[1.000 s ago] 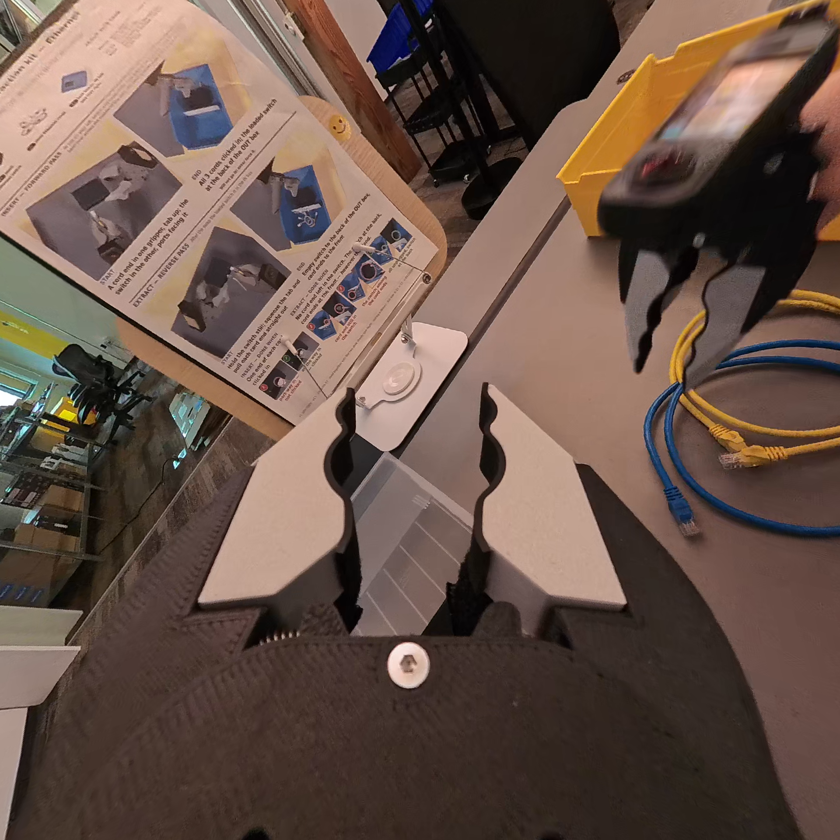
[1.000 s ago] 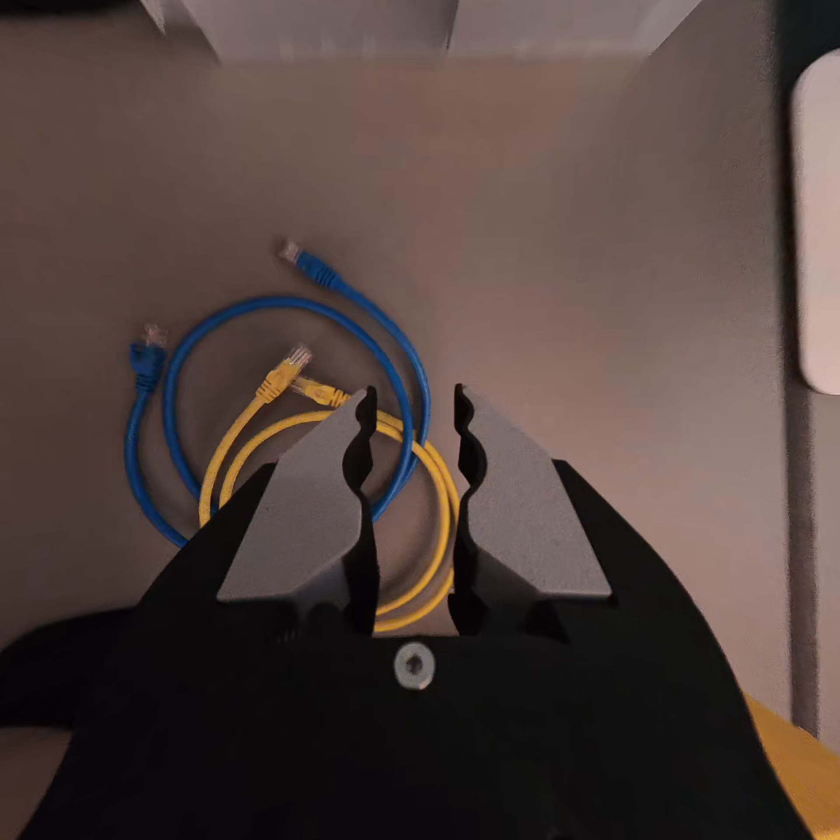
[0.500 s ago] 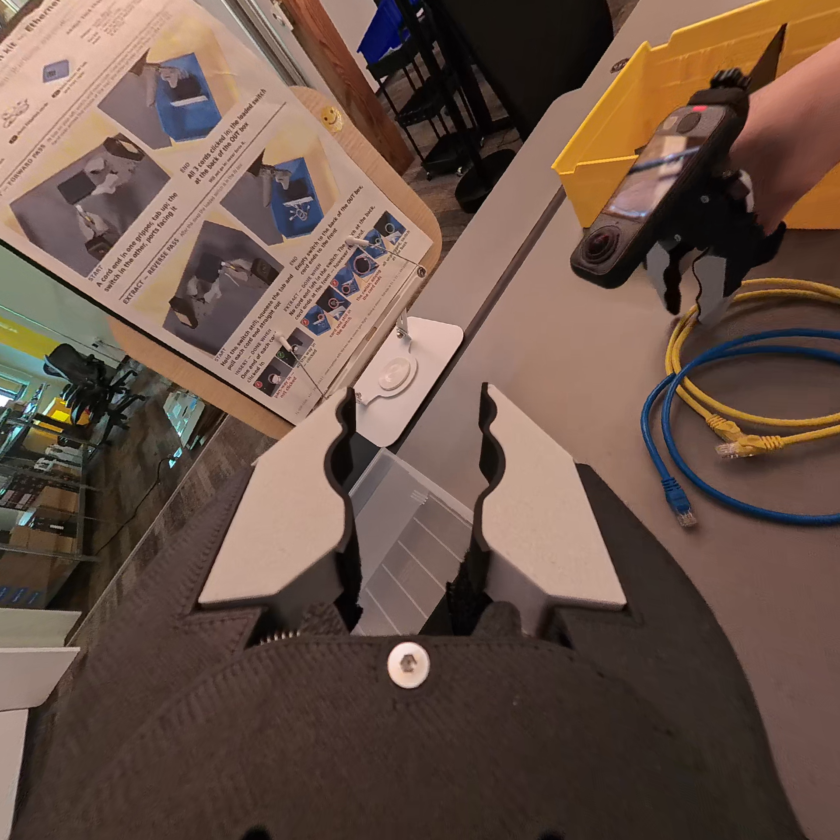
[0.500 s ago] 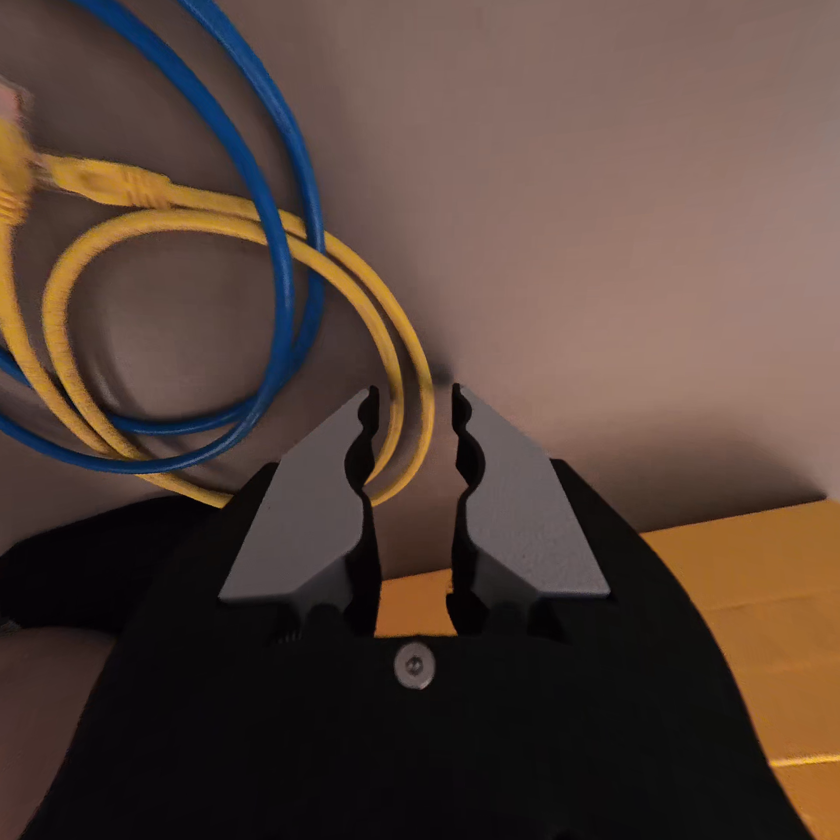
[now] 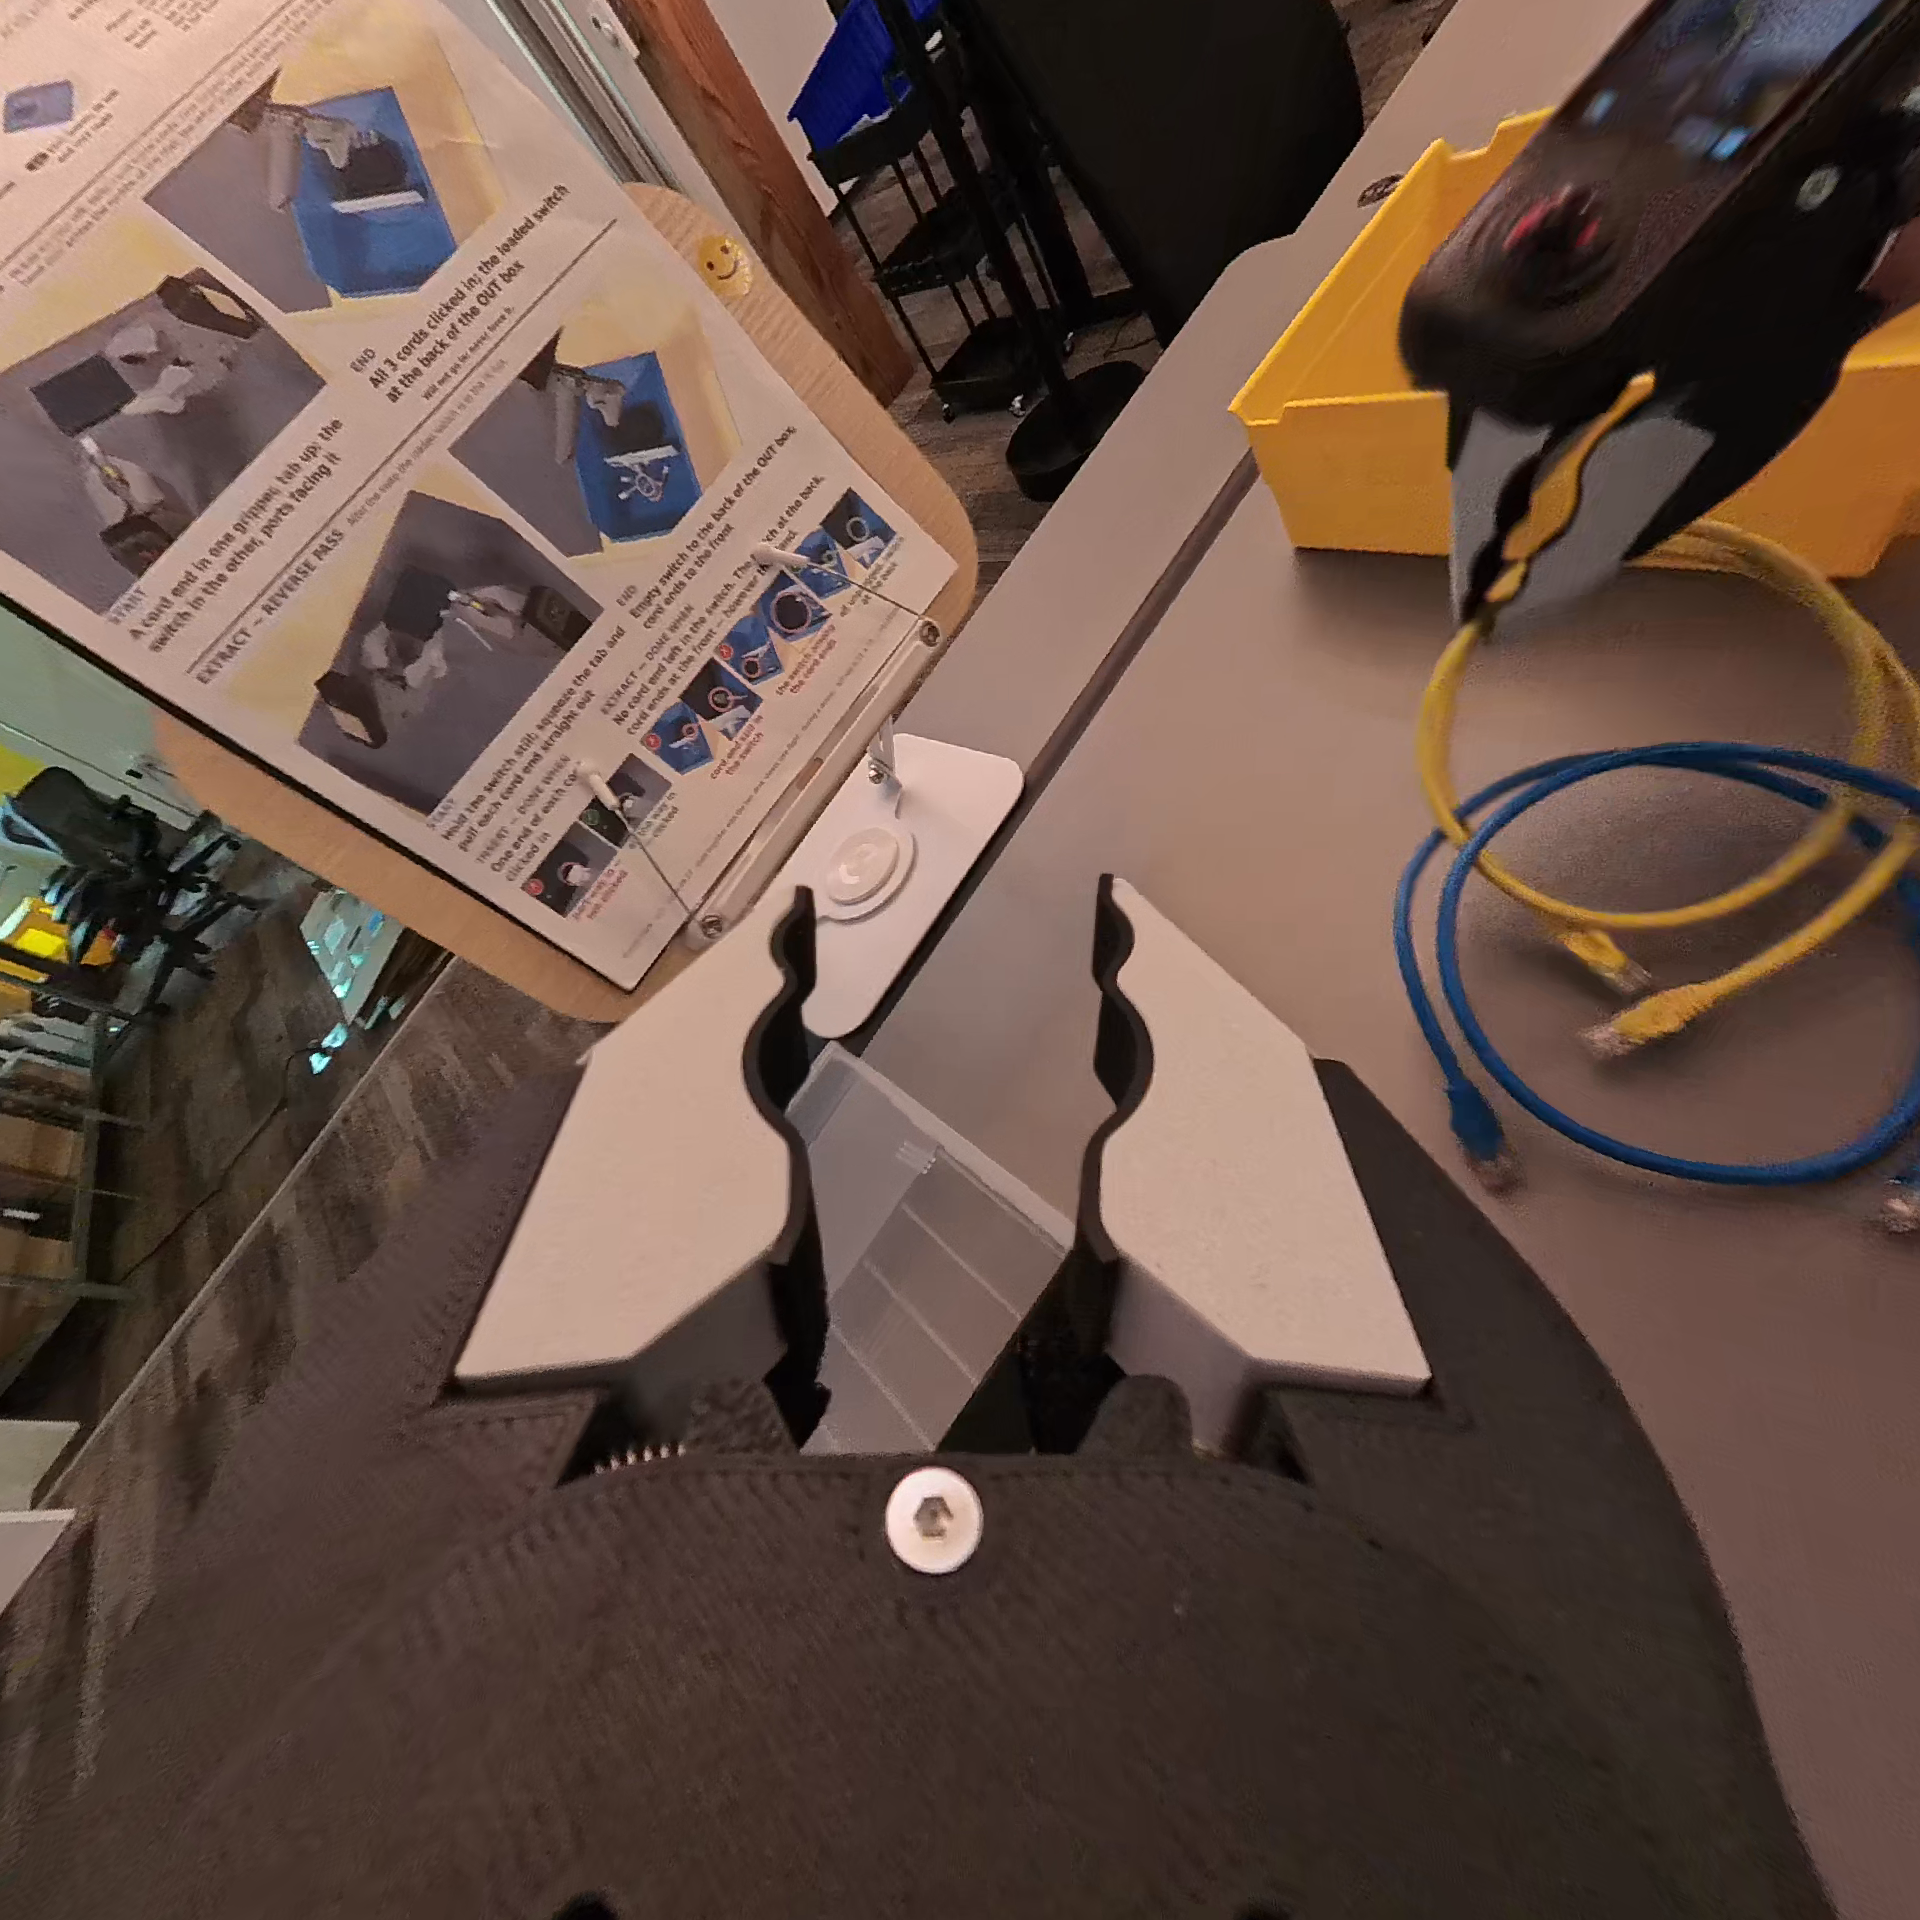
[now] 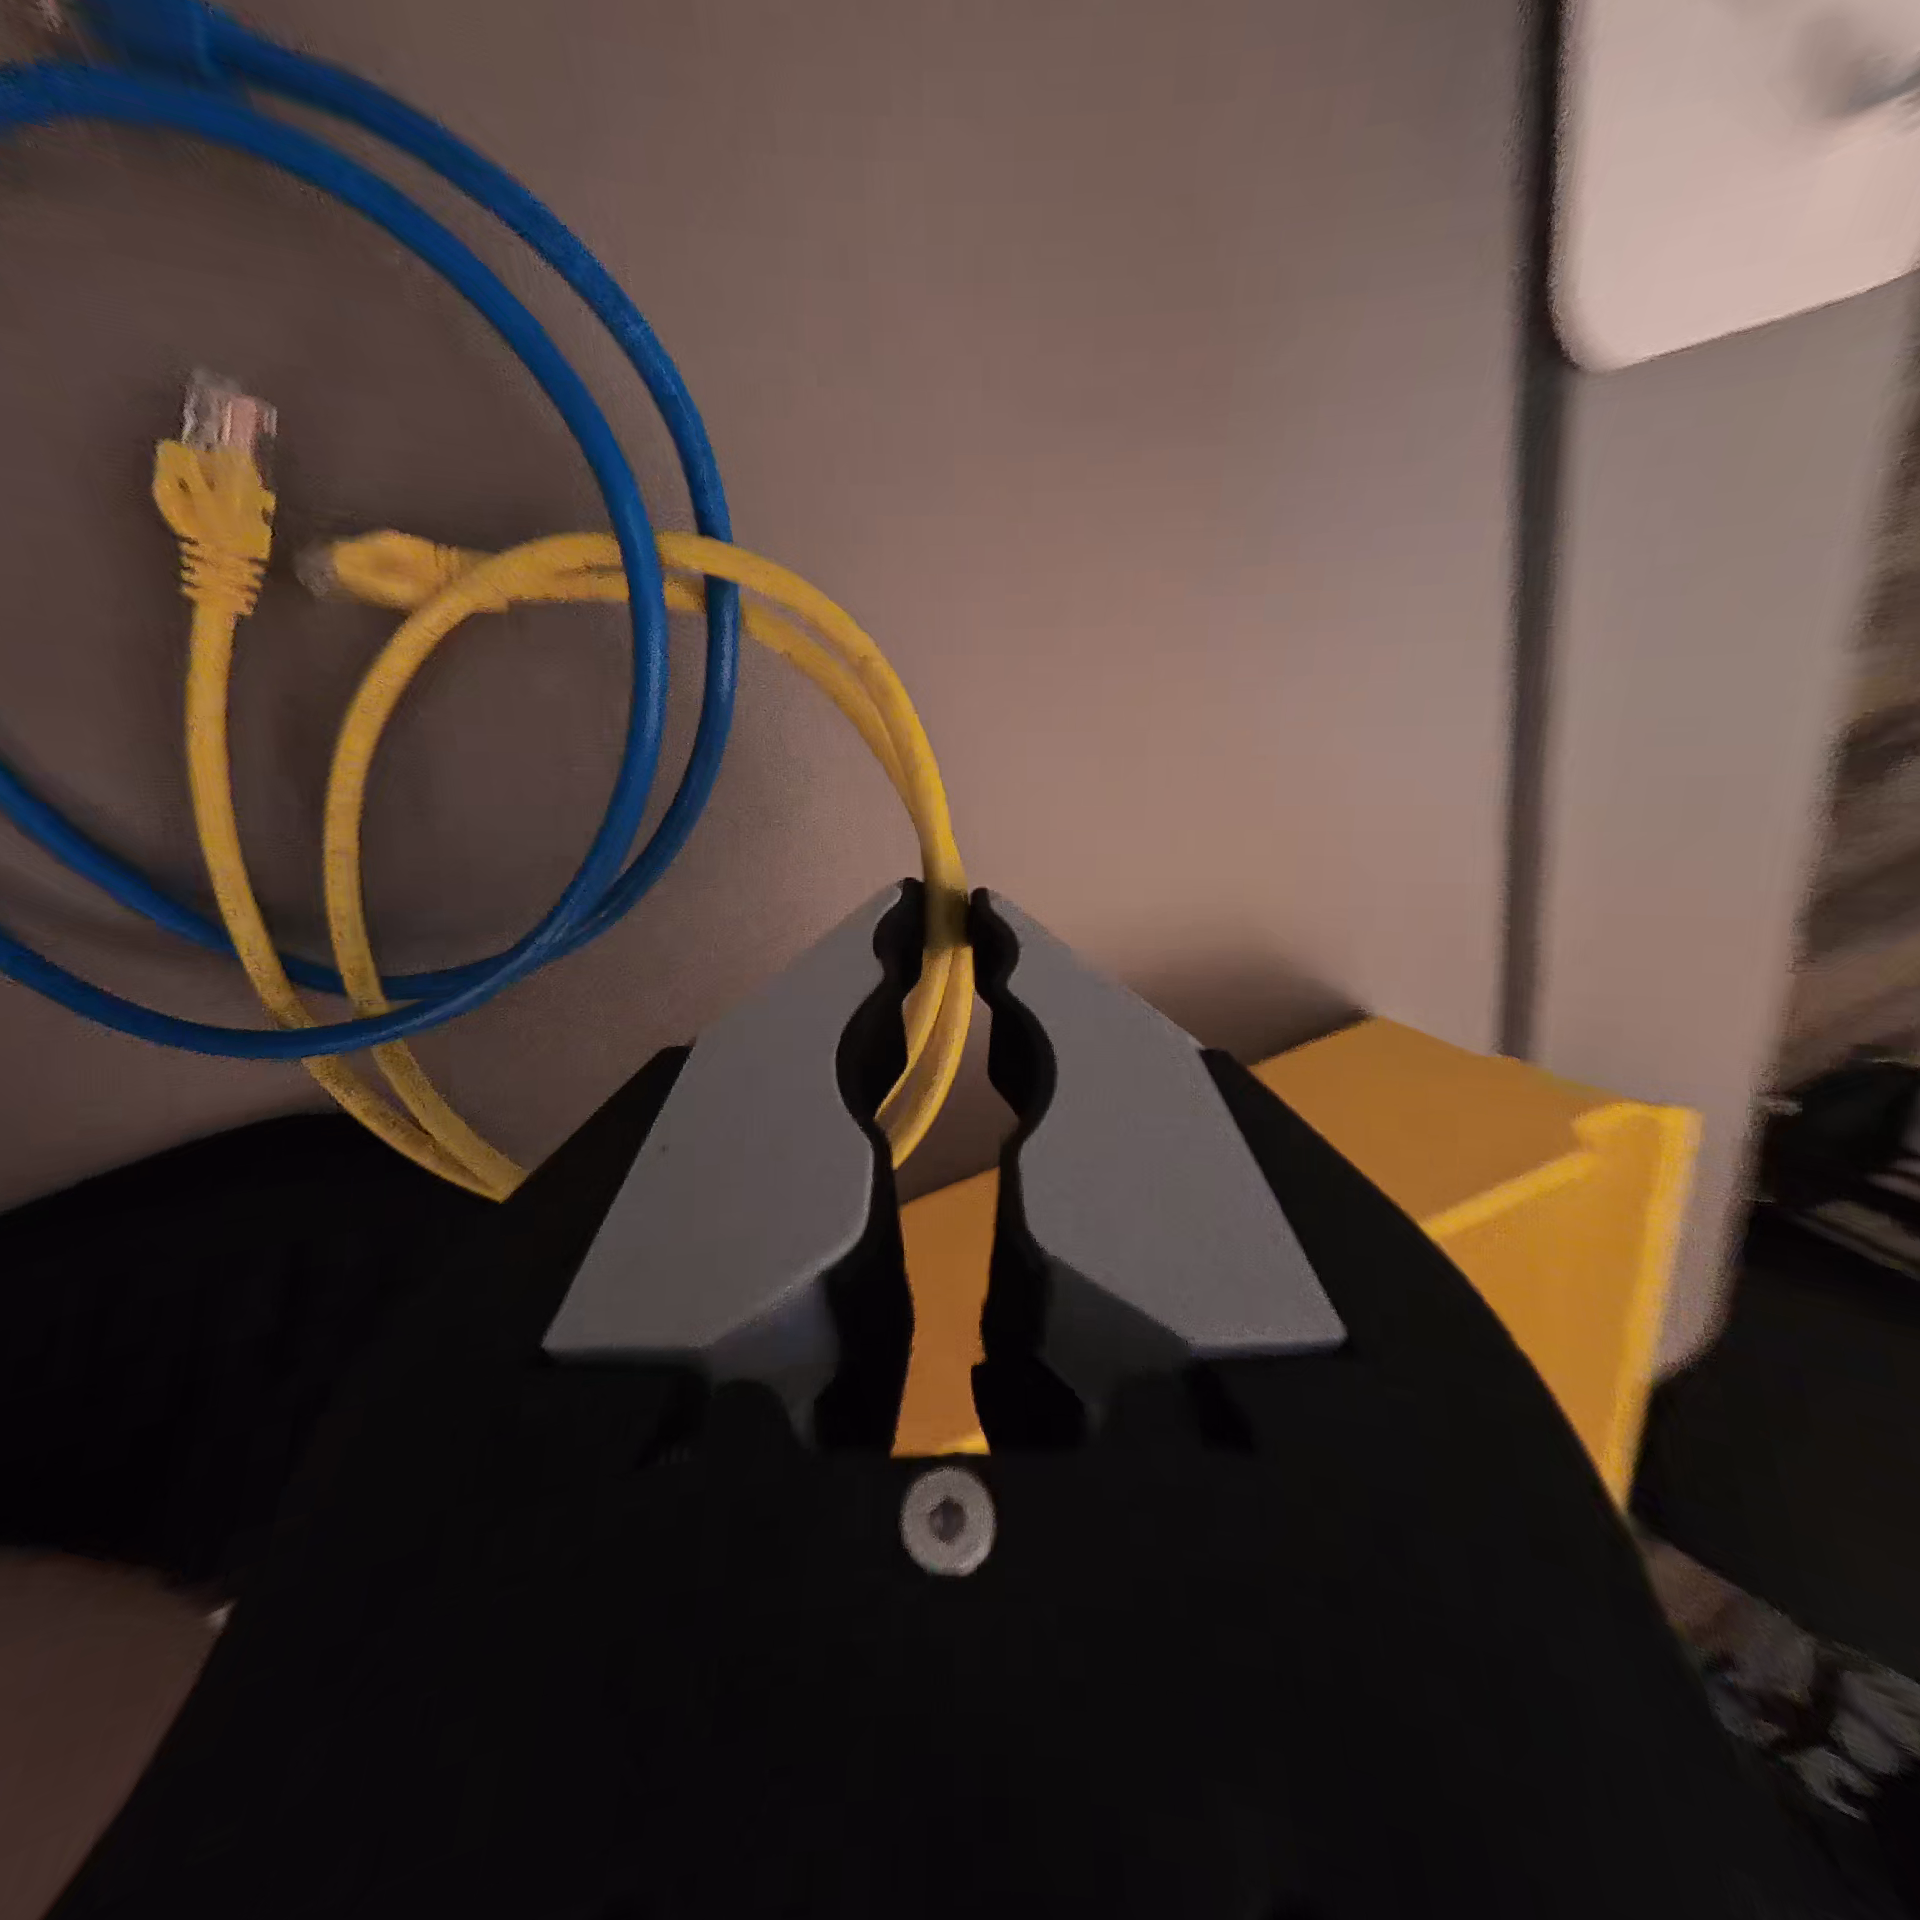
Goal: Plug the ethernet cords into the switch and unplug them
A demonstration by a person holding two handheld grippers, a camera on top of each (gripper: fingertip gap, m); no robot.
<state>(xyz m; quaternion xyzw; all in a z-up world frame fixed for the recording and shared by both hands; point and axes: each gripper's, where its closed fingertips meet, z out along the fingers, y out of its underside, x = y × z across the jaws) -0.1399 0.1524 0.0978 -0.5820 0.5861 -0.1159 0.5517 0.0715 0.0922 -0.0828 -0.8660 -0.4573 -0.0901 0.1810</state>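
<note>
My left gripper (image 5: 951, 914) is shut on the switch (image 5: 914, 1226), a pale grey ribbed box held between its fingers; its ports are hidden. My right gripper (image 6: 940, 904) is shut on a loop of the yellow ethernet cord (image 6: 831, 644) near the fingertips and holds it raised off the grey table (image 6: 1143, 416). In the left wrist view the right gripper (image 5: 1496, 592) hangs at upper right with the yellow cord (image 5: 1455, 831) drooping from it. The cord's two plugs (image 6: 213, 488) dangle free. The blue cord (image 6: 644, 582) is threaded around the yellow one and lies coiled on the table (image 5: 1662, 1174).
A yellow bin (image 5: 1351, 457) stands just behind the right gripper, and also shows in the right wrist view (image 6: 1507, 1174). A tilted instruction board (image 5: 416, 468) on a white stand base (image 5: 935, 831) sits at the table's left edge, with the floor beyond it.
My right gripper dropped onto the yellow cord, closed on its loop and lifted it, dragging the cords. The left gripper stayed nearly still with the switch.
</note>
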